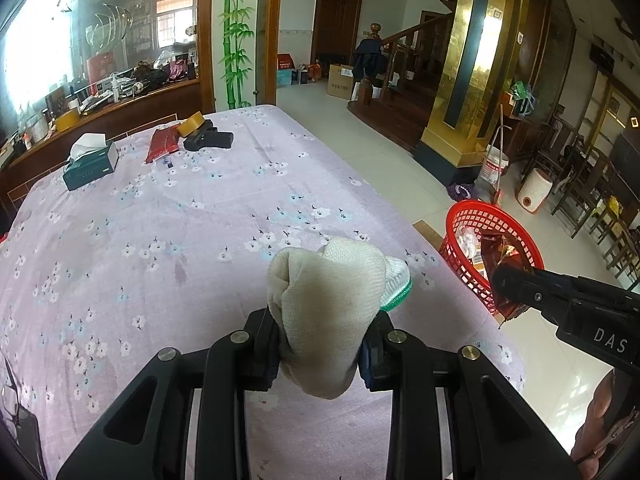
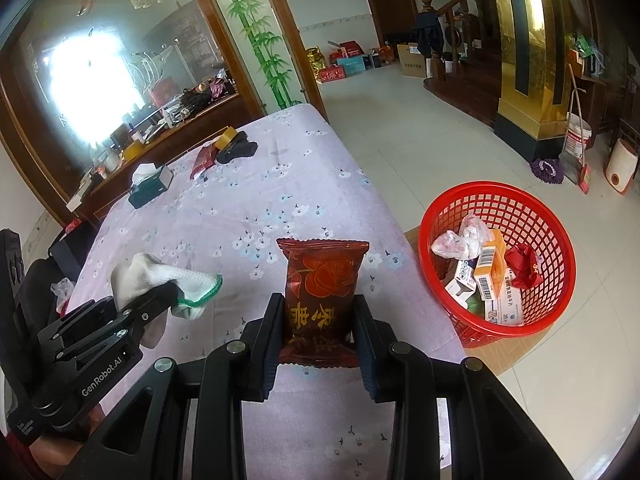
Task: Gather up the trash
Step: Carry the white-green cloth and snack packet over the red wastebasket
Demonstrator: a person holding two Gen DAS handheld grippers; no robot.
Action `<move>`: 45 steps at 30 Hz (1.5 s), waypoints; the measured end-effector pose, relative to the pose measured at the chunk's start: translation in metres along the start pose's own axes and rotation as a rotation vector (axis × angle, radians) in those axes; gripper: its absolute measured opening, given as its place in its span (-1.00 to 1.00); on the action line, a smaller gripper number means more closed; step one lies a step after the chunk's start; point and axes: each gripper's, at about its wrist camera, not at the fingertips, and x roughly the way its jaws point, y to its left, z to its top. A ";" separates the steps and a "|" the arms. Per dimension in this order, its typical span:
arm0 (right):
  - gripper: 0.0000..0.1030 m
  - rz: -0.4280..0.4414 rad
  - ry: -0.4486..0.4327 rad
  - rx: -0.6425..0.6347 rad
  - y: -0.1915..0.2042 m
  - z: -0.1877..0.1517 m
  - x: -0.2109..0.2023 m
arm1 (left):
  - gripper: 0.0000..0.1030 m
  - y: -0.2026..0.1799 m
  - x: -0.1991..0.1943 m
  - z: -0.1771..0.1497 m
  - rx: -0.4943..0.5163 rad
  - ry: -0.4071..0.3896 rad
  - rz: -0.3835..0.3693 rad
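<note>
My left gripper (image 1: 320, 352) is shut on a white knit glove (image 1: 326, 300) with a green cuff, held above the purple flowered table (image 1: 160, 220); it also shows in the right wrist view (image 2: 160, 276). My right gripper (image 2: 320, 344) is shut on a dark red snack packet (image 2: 322, 288) printed with a rose, held upright above the table's near edge. The red mesh basket (image 2: 552, 240) stands on the floor to the right of the table, holding boxes and wrappers. In the left wrist view the right gripper (image 1: 516, 284) holds the packet (image 1: 500, 256) near the basket (image 1: 460, 232).
At the table's far end lie a tissue box (image 1: 90, 162), a red packet (image 1: 162, 142), a tape roll (image 1: 190, 123) and a black object (image 1: 210, 140). A cluttered wooden counter (image 1: 120, 104) runs along the left. Buckets and a mop (image 2: 548, 168) stand by the gold pillar.
</note>
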 end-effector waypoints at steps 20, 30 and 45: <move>-0.30 -0.020 -0.009 0.032 -0.013 -0.004 -0.008 | -0.44 -0.020 0.012 0.004 0.078 0.014 -0.001; -0.30 -0.040 -0.015 0.054 -0.024 -0.003 -0.012 | -0.44 -0.033 0.019 0.005 0.107 0.016 -0.012; -0.30 -0.070 -0.018 0.093 -0.049 -0.001 -0.017 | -0.44 -0.058 0.034 0.012 0.149 0.023 -0.040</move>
